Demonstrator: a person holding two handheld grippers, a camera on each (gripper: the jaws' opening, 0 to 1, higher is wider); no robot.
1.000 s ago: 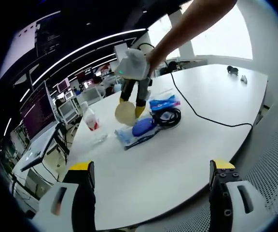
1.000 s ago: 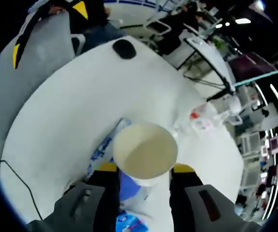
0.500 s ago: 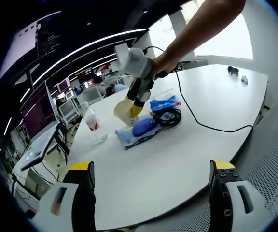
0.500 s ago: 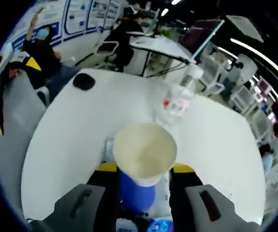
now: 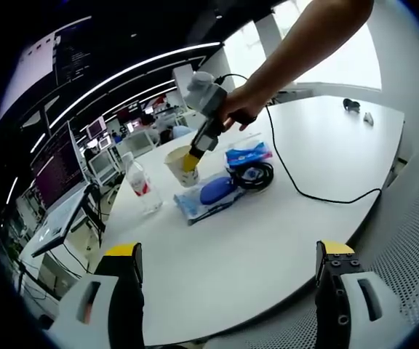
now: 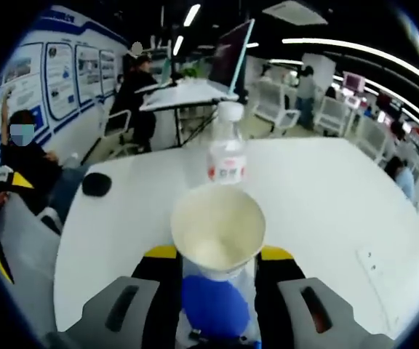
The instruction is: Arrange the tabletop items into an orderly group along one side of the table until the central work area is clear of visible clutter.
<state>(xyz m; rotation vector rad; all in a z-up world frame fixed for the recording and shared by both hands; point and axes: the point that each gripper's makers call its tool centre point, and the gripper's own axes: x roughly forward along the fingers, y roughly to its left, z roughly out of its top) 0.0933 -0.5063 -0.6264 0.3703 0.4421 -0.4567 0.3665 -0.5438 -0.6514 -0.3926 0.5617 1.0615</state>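
Right gripper view: right hand-held gripper pinching paper cup at frame centre, above white table; water bottle just behind. Left gripper view: left hand-held gripper spread, empty, at bottom; blue pouch and cable coil mid-frame.

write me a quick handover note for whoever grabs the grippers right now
Right gripper: shut on the paper cup, held upright above the table, over the blue mouse.
Left gripper: open, holding nothing, back at the near edge of the table.
Items: water bottle, blue mouse on a blue packet, a second blue packet and a coiled black cable sit clustered together; a black cable trails across the table; small dark items lie at the far edge.
Done: cup picked up.
Left: set the cup down by the bottle, then tidy the rest along one side.
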